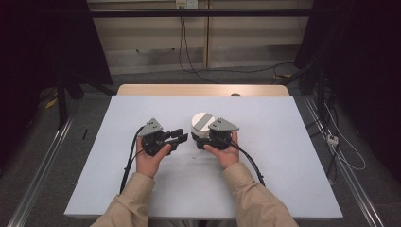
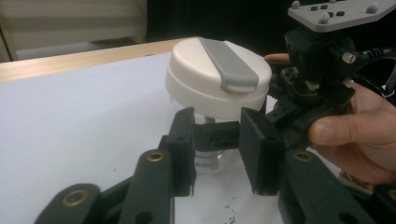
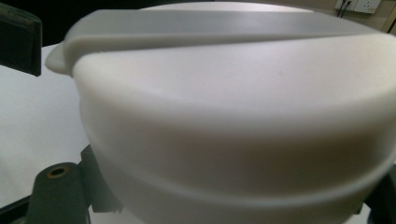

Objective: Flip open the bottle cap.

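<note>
On the white table (image 1: pixel 283 156), a clear jar with a cream lid (image 2: pixel 217 79) stands clamped in the right gripper (image 1: pixel 202 140), just beside the left gripper (image 1: pixel 182 137), whose jaws stand apart.

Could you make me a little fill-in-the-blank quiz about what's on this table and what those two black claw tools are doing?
1. The white lid of the clear jar has a ____ bar across its top.
2. The jar stands nearer the person's ____ gripper.
3. The jaws of the left gripper stand ____, with the jar beyond them.
4. The table is covered in a ____ sheet.

Missing words: grey; right; open; white
</note>
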`<state>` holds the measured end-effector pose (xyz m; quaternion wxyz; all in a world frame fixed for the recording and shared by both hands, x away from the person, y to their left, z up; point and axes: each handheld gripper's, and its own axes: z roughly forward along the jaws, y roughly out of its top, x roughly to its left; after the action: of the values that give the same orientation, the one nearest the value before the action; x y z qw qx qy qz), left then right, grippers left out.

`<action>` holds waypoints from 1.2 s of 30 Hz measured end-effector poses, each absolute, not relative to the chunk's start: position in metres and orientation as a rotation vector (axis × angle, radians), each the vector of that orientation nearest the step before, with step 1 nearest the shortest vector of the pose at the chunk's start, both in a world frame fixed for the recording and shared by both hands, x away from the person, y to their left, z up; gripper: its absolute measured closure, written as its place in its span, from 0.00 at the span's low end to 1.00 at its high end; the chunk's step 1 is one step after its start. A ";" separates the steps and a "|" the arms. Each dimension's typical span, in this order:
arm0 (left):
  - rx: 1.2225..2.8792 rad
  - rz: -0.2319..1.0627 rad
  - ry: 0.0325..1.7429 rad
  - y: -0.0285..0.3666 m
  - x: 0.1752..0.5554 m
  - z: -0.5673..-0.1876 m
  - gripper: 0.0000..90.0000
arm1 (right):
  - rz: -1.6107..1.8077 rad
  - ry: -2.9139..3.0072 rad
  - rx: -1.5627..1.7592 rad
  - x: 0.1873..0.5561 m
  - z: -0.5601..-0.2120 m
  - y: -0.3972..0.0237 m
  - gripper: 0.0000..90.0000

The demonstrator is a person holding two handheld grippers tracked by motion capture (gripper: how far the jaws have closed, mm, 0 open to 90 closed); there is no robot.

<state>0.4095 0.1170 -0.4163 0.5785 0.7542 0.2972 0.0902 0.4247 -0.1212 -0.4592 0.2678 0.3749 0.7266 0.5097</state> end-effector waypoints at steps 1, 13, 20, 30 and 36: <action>1.768 0.212 0.690 0.116 0.410 -0.416 0.77 | 1.375 1.960 1.010 0.425 -0.459 -0.121 0.21; 1.809 0.198 0.696 0.104 0.415 -0.417 0.94 | 1.375 1.963 1.011 0.425 -0.459 -0.121 0.21; 1.836 0.197 0.700 0.099 0.416 -0.420 0.99 | 1.376 1.962 1.010 0.425 -0.460 -0.121 0.21; 1.855 0.206 0.677 0.091 0.417 -0.415 1.00 | 1.375 1.964 1.009 0.425 -0.460 -0.121 0.21; 1.856 0.216 0.676 0.087 0.417 -0.412 1.00 | 1.375 1.964 1.014 0.425 -0.460 -0.121 0.21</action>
<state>0.4170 0.0875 -0.4119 0.5456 0.7827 0.2852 0.0913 0.4248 -0.1212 -0.4598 0.2660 0.3753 0.7273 0.5092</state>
